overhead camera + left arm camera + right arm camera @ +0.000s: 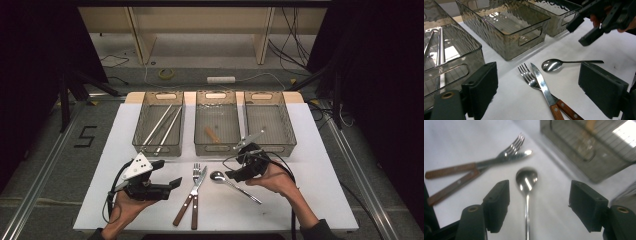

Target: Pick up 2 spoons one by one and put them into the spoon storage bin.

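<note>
Spread wide, the right claw (539,207) straddles the spoon (526,180), not yet pinching it; the spoon lies flat beside the fork (196,172). Left claw (167,186) waits spread, left of that fork. Sorting remains.

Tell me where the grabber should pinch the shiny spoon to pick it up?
Probably on the thin handle of the spoon, not the round bowl. The spoon lies flat on the white table, so come straight down. The right gripper is open with one jaw on each side of the handle, so it could close across it.
</note>
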`<state>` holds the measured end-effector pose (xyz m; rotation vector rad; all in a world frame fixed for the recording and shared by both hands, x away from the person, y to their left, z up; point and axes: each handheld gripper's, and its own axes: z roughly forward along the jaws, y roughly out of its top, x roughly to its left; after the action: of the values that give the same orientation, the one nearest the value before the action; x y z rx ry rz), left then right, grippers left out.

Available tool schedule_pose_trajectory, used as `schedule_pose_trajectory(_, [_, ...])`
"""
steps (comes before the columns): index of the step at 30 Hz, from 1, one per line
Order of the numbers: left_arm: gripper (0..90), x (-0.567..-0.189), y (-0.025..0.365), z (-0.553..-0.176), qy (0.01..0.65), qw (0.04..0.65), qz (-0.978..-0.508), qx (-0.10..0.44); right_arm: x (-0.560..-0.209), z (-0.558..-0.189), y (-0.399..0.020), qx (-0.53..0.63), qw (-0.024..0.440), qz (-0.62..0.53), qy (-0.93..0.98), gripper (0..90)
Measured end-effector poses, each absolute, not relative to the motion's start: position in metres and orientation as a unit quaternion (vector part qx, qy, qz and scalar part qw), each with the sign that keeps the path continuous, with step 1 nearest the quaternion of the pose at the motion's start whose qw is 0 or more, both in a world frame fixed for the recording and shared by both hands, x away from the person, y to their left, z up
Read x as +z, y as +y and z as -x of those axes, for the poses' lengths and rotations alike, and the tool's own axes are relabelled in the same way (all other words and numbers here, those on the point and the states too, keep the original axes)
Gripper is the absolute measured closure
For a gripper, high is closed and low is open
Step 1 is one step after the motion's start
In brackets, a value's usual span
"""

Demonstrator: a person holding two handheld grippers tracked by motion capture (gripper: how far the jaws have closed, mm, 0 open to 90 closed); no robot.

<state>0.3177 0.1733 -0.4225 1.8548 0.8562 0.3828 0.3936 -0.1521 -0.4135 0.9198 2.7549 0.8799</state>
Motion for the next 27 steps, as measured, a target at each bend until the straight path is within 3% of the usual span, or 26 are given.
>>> schedule_pose_trajectory(6, [15.4, -0.422, 0.174, -0.317, 0.354, 0.507, -0.770, 0.160, -0.426, -0.391, -0.147, 0.250, 0.046, -0.295, 0.921, 37.0])
schedule_pose_trajectory(16, [15.3, -0.422, 0.173, -0.317, 0.353, 0.508, -0.769, 0.160, -0.443, -0.388, -0.143, 0.211, 0.035, -0.289, 0.933, 55.7])
schedule_pose_trajectory(27, [15.4, -0.422, 0.173, -0.317, 0.352, 0.507, -0.770, 0.162, -0.454, -0.389, -0.140, 0.194, 0.023, -0.291, 0.936, 66.7])
